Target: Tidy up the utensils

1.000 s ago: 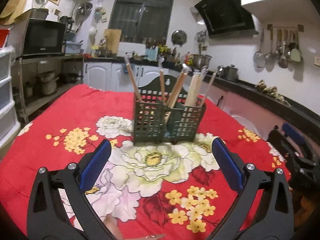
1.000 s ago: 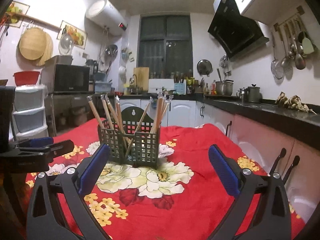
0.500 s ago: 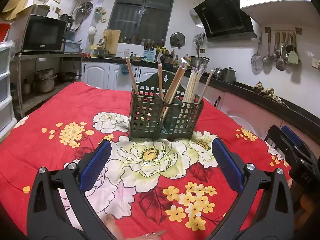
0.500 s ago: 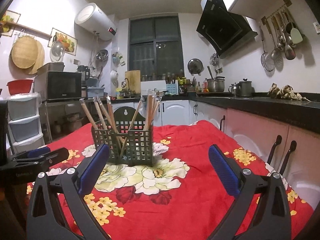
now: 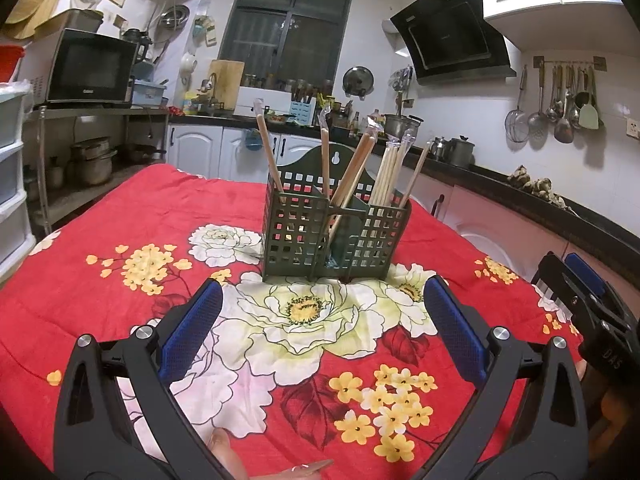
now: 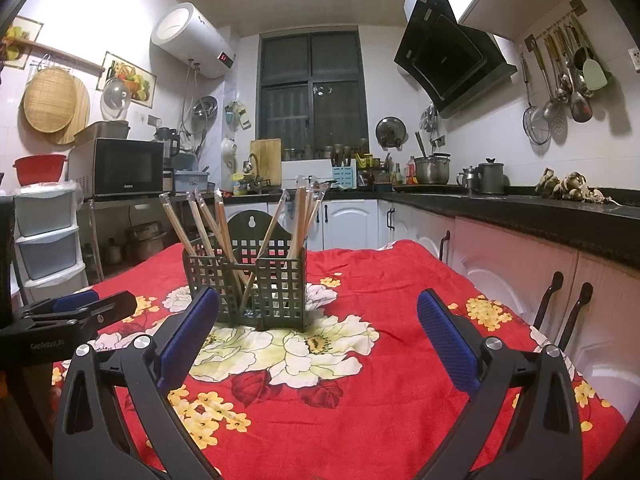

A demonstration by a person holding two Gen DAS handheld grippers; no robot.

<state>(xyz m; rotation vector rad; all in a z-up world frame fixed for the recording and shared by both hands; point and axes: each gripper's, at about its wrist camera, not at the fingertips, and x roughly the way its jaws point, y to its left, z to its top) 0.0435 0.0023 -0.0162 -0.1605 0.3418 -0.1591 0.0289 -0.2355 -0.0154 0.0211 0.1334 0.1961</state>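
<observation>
A dark green plastic utensil caddy [image 5: 337,235] with gridded walls and an arched back panel bearing a hanging hole stands upright on the worktop's red floral cloth. Wrapped wooden chopsticks [image 5: 362,170] stand in its compartments, leaning at varied angles, their clear wrapper tips poking above the rim.

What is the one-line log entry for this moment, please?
left gripper: open | right gripper: open | chopsticks: in green holder | holder: on red cloth

- We see our left gripper [image 5: 322,326] with jaws wide apart, empty.
- Ahead, chopsticks [image 5: 386,172] stand in a green holder [image 5: 334,236] on the desk [image 5: 120,208].
</observation>
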